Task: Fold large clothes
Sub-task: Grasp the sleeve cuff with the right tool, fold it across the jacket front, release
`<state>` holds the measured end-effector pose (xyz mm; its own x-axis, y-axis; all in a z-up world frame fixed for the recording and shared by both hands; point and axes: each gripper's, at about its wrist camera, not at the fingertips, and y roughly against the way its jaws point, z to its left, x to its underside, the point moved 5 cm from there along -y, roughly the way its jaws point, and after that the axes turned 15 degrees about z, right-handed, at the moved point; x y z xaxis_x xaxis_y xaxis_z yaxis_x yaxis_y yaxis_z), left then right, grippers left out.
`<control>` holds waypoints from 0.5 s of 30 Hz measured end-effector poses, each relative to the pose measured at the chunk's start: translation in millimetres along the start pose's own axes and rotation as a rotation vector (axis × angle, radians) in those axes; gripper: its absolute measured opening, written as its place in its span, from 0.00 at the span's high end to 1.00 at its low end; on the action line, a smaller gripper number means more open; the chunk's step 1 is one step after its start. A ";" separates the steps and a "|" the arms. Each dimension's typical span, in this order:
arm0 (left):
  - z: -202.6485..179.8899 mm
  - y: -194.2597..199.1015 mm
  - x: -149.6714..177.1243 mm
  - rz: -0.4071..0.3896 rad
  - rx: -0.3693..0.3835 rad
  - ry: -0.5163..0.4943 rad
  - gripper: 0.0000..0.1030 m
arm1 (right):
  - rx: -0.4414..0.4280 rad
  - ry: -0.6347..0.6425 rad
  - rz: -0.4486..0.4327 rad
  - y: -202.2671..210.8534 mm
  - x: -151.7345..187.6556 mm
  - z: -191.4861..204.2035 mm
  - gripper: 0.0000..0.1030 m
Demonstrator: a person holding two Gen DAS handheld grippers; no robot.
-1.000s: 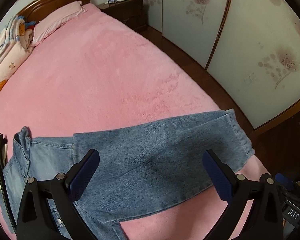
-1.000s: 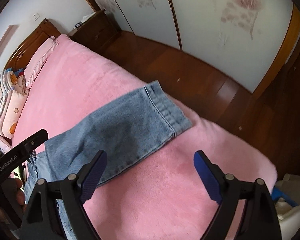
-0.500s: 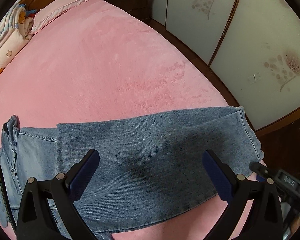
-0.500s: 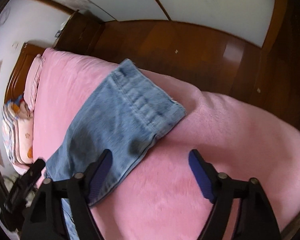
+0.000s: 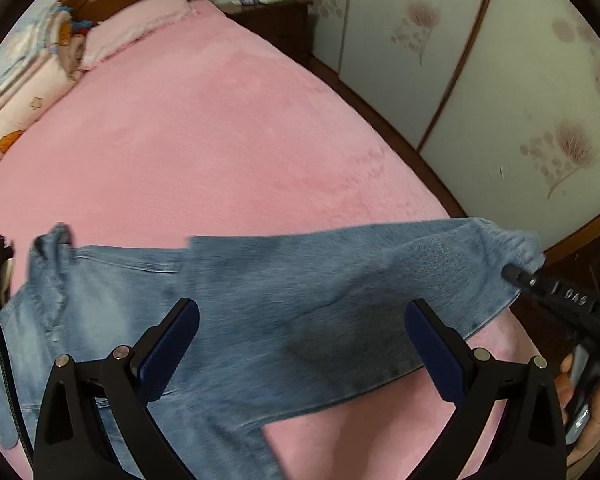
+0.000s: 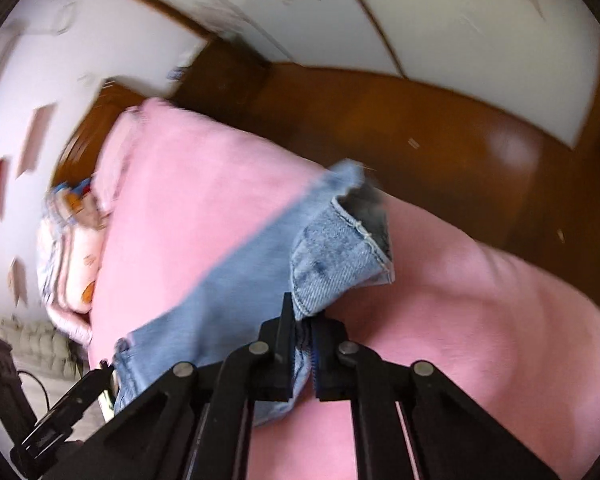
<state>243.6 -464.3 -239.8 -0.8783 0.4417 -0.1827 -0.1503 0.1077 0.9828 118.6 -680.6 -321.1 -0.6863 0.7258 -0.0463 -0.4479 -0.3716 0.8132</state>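
Observation:
Blue jeans (image 5: pixel 260 280) lie across the near end of the pink bed (image 5: pixel 220 140), waist to the left, one leg stretched right. My left gripper (image 5: pixel 300 312) hovers open above the leg's middle, nothing between its fingers. My right gripper (image 6: pixel 304 328) is closing its jaws on the leg's hem corner (image 6: pixel 340 248), and the denim is pinched between the pads and raised off the cover. In the left wrist view the right gripper (image 5: pixel 514 274) meets the hem at the far right, with a hand (image 5: pixel 596 400) behind it.
Pillows and a folded patterned quilt (image 5: pixel 28 92) sit at the headboard. A dark nightstand (image 5: pixel 272 16) stands past the bed's far corner. Flowered wardrobe doors (image 5: pixel 500 80) and a wooden floor (image 6: pixel 420 120) run along the bed's right side.
The right gripper came down onto the hem corner, closed its jaws on it and lifted it. The left gripper drew back a little over the leg and stayed open.

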 end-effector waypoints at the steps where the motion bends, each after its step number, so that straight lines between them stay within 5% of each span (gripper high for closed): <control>1: 14.5 15.6 6.4 -0.021 -0.005 0.011 0.01 | -0.007 0.036 -0.010 6.0 1.4 17.0 0.95; 8: 133.9 93.8 60.3 -0.102 -0.071 0.155 0.01 | -0.085 0.404 -0.015 31.9 45.1 194.5 0.95; 15: 274.7 125.0 131.7 -0.118 -0.103 0.346 0.01 | -0.106 0.676 0.059 -18.2 139.9 356.1 0.95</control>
<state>233.8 -148.0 -148.7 -0.9510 0.1025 -0.2916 -0.2888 0.0420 0.9565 234.8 -366.2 -135.7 -0.9026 0.1950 -0.3837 -0.4290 -0.4787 0.7660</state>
